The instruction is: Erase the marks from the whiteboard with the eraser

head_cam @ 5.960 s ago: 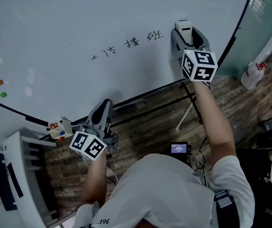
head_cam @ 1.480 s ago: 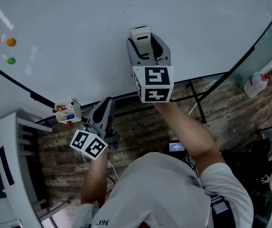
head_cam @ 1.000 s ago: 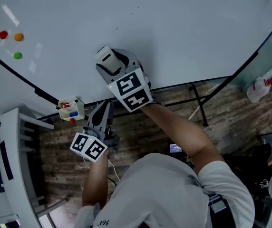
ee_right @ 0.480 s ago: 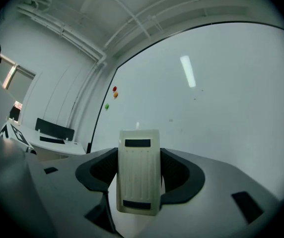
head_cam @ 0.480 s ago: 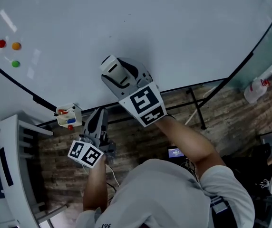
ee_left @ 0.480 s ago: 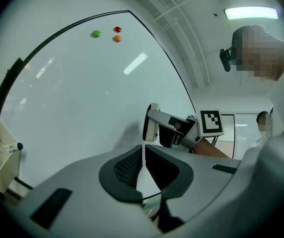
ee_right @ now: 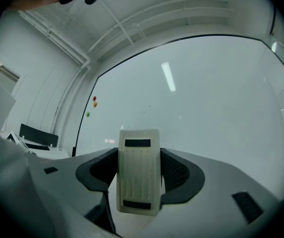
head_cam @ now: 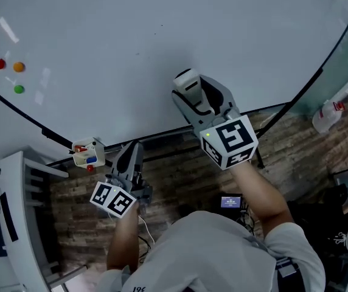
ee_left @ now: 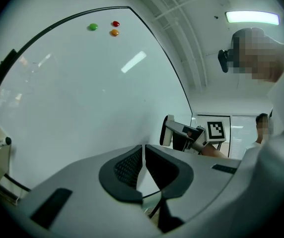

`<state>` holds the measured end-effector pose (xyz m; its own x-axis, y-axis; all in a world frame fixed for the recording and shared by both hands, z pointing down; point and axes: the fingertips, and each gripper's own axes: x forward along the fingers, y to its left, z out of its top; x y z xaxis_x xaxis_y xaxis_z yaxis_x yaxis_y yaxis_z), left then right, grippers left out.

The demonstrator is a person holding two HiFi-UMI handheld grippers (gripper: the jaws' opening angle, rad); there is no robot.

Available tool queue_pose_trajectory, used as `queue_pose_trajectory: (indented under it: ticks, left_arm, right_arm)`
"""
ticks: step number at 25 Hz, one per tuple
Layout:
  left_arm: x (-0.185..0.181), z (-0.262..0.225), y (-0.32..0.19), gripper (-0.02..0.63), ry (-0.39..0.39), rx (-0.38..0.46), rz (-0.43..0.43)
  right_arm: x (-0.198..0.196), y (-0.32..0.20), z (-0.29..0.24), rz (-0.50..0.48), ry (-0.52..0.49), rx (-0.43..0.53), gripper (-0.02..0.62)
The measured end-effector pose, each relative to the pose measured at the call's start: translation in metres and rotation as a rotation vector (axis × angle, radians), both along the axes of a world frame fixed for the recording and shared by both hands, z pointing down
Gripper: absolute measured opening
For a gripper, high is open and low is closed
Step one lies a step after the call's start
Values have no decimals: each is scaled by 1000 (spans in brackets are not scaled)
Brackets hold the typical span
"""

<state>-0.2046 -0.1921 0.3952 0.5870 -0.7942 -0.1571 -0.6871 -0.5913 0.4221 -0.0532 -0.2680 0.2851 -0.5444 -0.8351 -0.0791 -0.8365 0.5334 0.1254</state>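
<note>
The eraser [head_cam: 187, 79] is a cream plastic block with a ribbed back and two dark slots. It's upright, pinched in the right tongs [ee_right: 139, 170], low on the whiteboard [head_cam: 162, 29], right of middle. The board's big, white and dark-framed, and looks basically clean, just a few tiny specks.

Right gripper [head_cam: 192, 92] holding eraser [head_cam: 186, 79] at whiteboard [head_cam: 162, 29], left gripper [head_cam: 131, 149] below
</note>
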Motion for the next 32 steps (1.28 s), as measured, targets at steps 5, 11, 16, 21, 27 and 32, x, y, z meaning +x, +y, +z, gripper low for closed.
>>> queue_pose_trajectory:
  ticks: [5,11,16,21,27,32]
  left_arm:
    - [2,-2,4,8,0,-3,-8]
    - [24,-9,16,8,0,-6,-65]
    - [45,-17,30,8,-2,-1,-102]
    - [63,-17,46,8,-30,-9,-131]
    - [69,-22,54,8,-31,7,-140]
    - [62,-31,52,8,-27,32,-108]
  right_arm:
    - [18,-3,-10,25,-26,12,270]
    - [54,0,-15,6,-55,6,270]
    - [93,10,-20,-5,-101,3,270]
    - [133,17,-14,0,-140,-12,270]
    - [163,17,-17,35,-153,-15,270]
    - [153,16,-40,42,-90,38,270]
